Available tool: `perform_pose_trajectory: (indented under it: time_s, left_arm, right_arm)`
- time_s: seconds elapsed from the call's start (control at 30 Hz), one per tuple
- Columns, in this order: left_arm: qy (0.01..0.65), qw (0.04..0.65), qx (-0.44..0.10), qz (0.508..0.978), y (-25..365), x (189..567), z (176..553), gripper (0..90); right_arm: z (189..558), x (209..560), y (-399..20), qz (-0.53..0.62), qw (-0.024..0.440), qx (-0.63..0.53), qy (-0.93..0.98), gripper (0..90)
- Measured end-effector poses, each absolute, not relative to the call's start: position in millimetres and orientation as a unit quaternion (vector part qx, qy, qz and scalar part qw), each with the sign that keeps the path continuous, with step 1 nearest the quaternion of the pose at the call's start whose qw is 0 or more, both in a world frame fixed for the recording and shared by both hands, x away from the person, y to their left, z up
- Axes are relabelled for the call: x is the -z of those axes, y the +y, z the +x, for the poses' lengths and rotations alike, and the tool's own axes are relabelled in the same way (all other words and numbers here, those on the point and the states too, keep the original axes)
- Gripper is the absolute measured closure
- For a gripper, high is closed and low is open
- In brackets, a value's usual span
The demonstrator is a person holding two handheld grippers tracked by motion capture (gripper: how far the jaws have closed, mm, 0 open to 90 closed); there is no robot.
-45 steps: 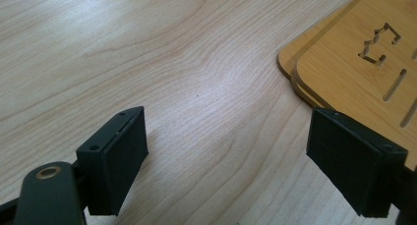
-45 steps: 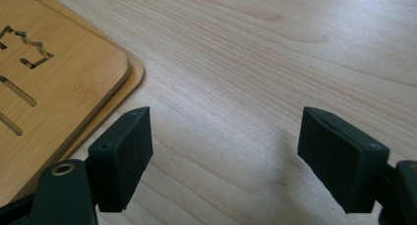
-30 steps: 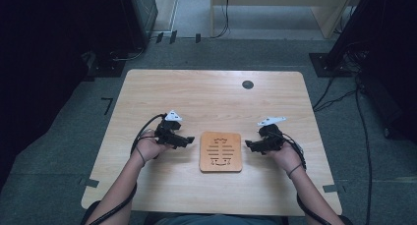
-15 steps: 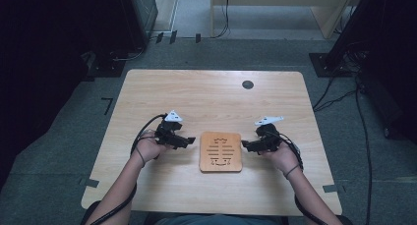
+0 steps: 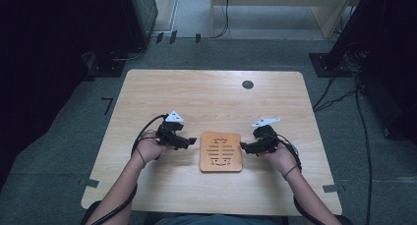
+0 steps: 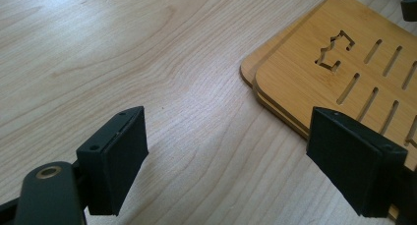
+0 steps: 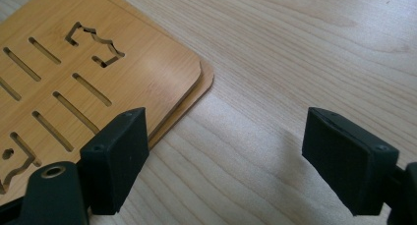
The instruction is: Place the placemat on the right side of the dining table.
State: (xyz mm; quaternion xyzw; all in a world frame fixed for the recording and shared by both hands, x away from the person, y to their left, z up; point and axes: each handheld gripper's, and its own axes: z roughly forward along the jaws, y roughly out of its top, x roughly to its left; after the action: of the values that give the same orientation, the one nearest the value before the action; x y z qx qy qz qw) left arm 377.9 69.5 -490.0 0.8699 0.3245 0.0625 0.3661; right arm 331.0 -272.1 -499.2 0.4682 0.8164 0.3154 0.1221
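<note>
Scene: a person sits at a light wooden desk (image 5: 211,97) with a handheld gripper in each hand, forearms coming in from the near edge.

Trivets: two thin bamboo trivets (image 5: 221,152), stacked flat on the desk between the two grippers, toward the near side. The top one has a row of slots and a couple of little cut-out shapes. Both gripper views show the lower one peeking out at a corner, so the stack is a bit skewed.

Left gripper: the left gripper (image 5: 187,142) sits just beside the stack's left edge, pointing in at it. In the left gripper view its fingers (image 6: 115,158) are spread wide with nothing between them but bare wood grain, and one finger overlaps the trivet edge in the picture. Can't tell if it's actually touching.

Right gripper: the right gripper (image 5: 246,147) mirrors it, just off the stack's right edge and aimed inward. In the right gripper view its fingers (image 7: 118,158) are also wide apart and holding nothing, one of them over the trivet corner, the other over bare desk.

Desk hole: a small dark round grommet (image 5: 248,84) sits near the far edge, well apart from everything else.

Floor: grey carpet (image 5: 74,151) all around, with cables (image 5: 339,95) trailing off to the right.
</note>
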Motion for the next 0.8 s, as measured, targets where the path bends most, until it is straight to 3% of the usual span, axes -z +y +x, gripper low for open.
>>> perform_pose_trajectory:
  time_s: [0.8]
  left_arm:
    - [0.323, 0.367, -0.060, 0.871, 66.8, 491.1, 376.1, 14.9]
  right_arm:
    - [330.2, 502.4, -263.6, 0.458, 0.119, -0.308, 0.825, 18.2]
